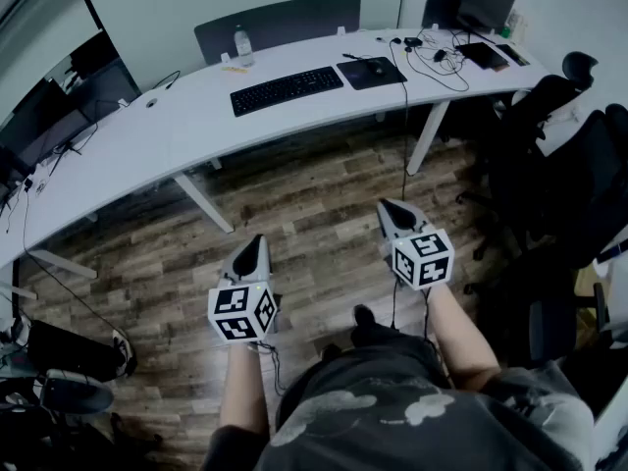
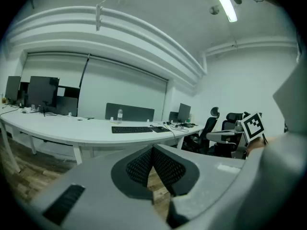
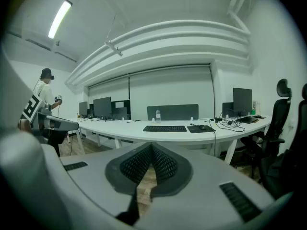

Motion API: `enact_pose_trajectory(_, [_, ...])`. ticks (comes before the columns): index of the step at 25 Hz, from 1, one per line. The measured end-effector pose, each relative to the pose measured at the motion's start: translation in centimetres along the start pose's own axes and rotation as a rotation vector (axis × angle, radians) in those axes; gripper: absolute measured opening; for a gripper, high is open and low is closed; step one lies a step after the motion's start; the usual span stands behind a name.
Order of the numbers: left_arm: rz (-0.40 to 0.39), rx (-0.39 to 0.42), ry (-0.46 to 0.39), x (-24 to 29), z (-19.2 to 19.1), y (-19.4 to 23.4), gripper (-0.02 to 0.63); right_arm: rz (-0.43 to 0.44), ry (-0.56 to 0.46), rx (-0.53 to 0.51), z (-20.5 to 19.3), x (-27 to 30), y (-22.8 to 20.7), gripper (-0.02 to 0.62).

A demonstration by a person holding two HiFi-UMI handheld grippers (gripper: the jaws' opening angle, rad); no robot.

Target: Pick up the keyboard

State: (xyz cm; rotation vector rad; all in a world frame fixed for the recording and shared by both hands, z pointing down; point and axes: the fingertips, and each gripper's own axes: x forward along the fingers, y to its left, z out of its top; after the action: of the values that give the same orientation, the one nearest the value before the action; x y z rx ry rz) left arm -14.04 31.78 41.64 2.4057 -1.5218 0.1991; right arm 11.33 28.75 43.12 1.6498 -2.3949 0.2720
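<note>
A black keyboard (image 1: pixel 287 89) lies flat on the long white curved desk (image 1: pixel 147 135), far ahead of me. It also shows small in the left gripper view (image 2: pixel 132 129) and the right gripper view (image 3: pixel 164 128). My left gripper (image 1: pixel 257 240) and right gripper (image 1: pixel 386 205) hover side by side over the wooden floor, well short of the desk and pointing slightly down toward it. Both are shut with nothing between the pads, as the left gripper (image 2: pixel 153 148) and right gripper (image 3: pixel 152 145) show in their own views.
Right of the keyboard lies a black mouse pad (image 1: pixel 372 71) with a mouse; a water bottle (image 1: pixel 242 44) stands behind. Cables and a monitor (image 1: pixel 488 3) crowd the desk's right end. Black office chairs (image 1: pixel 549 155) stand at right. A person (image 3: pixel 45 92) stands far left.
</note>
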Motion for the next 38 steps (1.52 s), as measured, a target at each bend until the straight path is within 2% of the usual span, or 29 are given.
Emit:
enact_pose_trajectory(8, [0.017, -0.03, 0.005, -2.1, -1.7, 1.7, 0.002, -0.005, 0.018, 0.001, -1.4, -0.3, 1.7, 0.0])
enact_pose_trajectory(12, [0.009, -0.035, 0.022, -2.6, -2.7, 1.9, 0.002, -0.004, 0.012, 0.034, -1.8, -0.6, 2.0, 0.0])
enact_pose_trajectory(19, [0.008, -0.034, 0.035, -0.6, -2.8, 2.5, 0.002, -0.014, 0.01, 0.086, -3.1, 0.7, 0.2, 0.0])
enact_pose_trajectory(28, [0.03, 0.003, 0.075, 9.6, -1.7, 3.2, 0.002, -0.006, 0.013, 0.151, -3.6, 9.8, -7.6, 0.0])
enact_pose_trajectory(38, [0.081, 0.022, 0.096, 23.3, 2.6, 3.6, 0.002, 0.058, 0.023, 0.164, -0.3, 22.1, -17.6, 0.0])
